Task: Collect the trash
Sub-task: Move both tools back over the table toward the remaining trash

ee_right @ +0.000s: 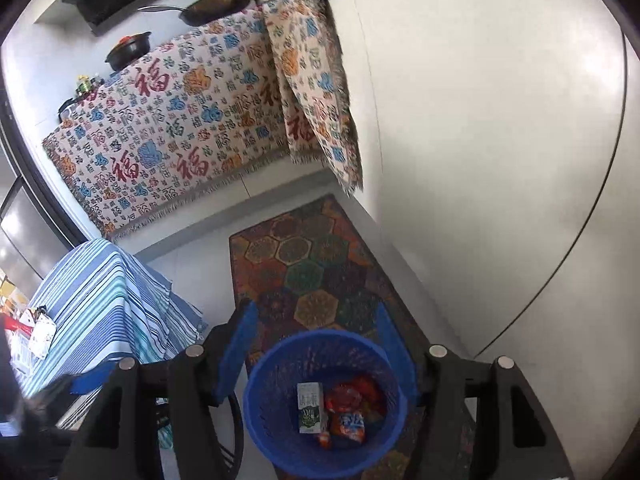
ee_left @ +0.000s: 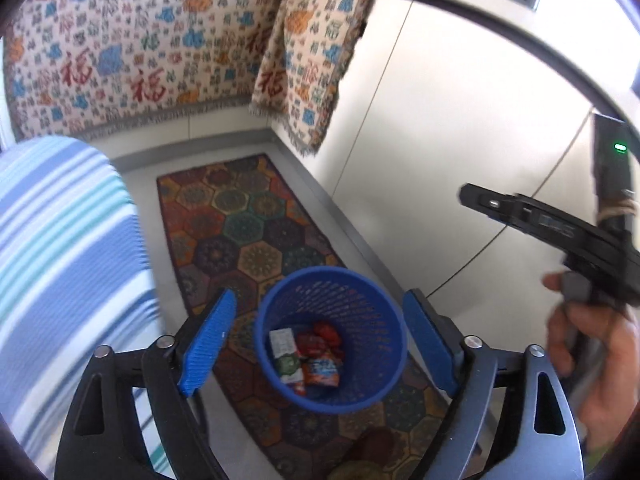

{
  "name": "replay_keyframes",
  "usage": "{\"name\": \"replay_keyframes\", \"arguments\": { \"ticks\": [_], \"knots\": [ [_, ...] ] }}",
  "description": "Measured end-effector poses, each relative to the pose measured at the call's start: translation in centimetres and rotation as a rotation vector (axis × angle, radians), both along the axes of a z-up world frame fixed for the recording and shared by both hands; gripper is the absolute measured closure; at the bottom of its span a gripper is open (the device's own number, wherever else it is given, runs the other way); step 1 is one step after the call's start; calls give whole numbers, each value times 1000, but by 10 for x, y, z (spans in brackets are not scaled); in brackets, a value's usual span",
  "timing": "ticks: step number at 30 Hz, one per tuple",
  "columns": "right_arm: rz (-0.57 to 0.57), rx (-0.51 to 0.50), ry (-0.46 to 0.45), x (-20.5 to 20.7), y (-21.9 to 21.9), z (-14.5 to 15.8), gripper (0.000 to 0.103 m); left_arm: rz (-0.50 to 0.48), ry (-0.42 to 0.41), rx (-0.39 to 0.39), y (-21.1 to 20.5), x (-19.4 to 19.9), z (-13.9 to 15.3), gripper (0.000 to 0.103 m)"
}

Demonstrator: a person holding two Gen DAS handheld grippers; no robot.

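Note:
A blue mesh basket (ee_left: 372, 320) stands on the rug, directly below both grippers. Inside lie a white-and-green carton (ee_left: 284, 350), red wrappers (ee_left: 320, 340) and an orange packet (ee_left: 322, 372). My left gripper (ee_left: 320, 300) hangs above the basket, open wide with nothing between its blue pads. The right wrist view shows the same basket (ee_right: 280, 368) with the carton (ee_right: 310, 408) and the orange packet (ee_right: 352, 424). My right gripper (ee_right: 317, 312) is open above it and holds nothing. From the left wrist view the right gripper (ee_left: 480, 200) shows side-on at the right, held by a hand (ee_left: 580, 344).
A hexagon-patterned rug (ee_left: 240, 232) runs along white cabinet doors (ee_left: 440, 140). A table under a blue striped cloth (ee_right: 100, 288) stands at the left, with more wrappers (ee_right: 36, 336) on it. A patterned cloth (ee_right: 160, 128) covers the far counter, where pans (ee_right: 216, 6) sit.

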State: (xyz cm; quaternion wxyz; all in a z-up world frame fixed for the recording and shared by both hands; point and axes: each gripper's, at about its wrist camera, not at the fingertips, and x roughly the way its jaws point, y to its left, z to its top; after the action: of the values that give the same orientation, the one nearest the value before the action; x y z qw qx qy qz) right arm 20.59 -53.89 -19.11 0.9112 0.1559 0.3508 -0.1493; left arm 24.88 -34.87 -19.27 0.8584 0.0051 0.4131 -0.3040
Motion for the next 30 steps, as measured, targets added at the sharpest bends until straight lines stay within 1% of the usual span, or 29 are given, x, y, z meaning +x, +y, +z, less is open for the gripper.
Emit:
{"name": "replay_keyframes", "arguments": {
  "ticks": [1,2,3,5,7,10,12,14,16,17,18,19,20,21,23,26,30],
  "knots": [
    [9,-7,-1,2,5,3,38,2,-16,14,11,-5,5,11],
    [22,-14,-3,5,14,5,34,11,-37,45,26,-13,9,10],
    [36,-20,-4,8,22,6,33,22,-48,72,40,-18,10,10],
    [86,-38,1,16,45,8,33,56,-42,112,69,-24,8,10],
    [157,-67,3,23,75,11,33,115,-32,143,105,-29,1,10],
    [299,-95,9,28,139,13,33,201,-16,190,152,-36,-6,10],
    [393,-96,14,25,184,12,33,268,-20,221,189,-43,-11,10],
    [490,-98,25,18,234,9,33,326,-22,260,218,-45,-17,10],
    [587,-124,50,13,283,3,29,380,-20,283,249,-49,-24,10],
    [618,-150,57,10,303,-2,25,402,-18,297,260,-49,-26,10],
    [646,-182,64,8,323,-8,24,425,-14,317,272,-50,-30,10],
    [659,-204,74,6,336,-13,24,438,-13,325,281,-51,-33,9],
    [667,-219,92,7,349,-21,24,449,-13,313,292,-52,-34,9],
    [668,-218,105,7,359,-26,24,461,-3,299,299,-54,-34,9],
    [653,-202,124,9,369,-34,24,486,-1,297,312,-51,-35,9],
    [618,-188,122,6,369,-38,24,524,22,276,327,-46,-37,8],
    [582,-189,126,13,368,-38,24,551,35,281,336,-44,-40,3]
  ]
}}
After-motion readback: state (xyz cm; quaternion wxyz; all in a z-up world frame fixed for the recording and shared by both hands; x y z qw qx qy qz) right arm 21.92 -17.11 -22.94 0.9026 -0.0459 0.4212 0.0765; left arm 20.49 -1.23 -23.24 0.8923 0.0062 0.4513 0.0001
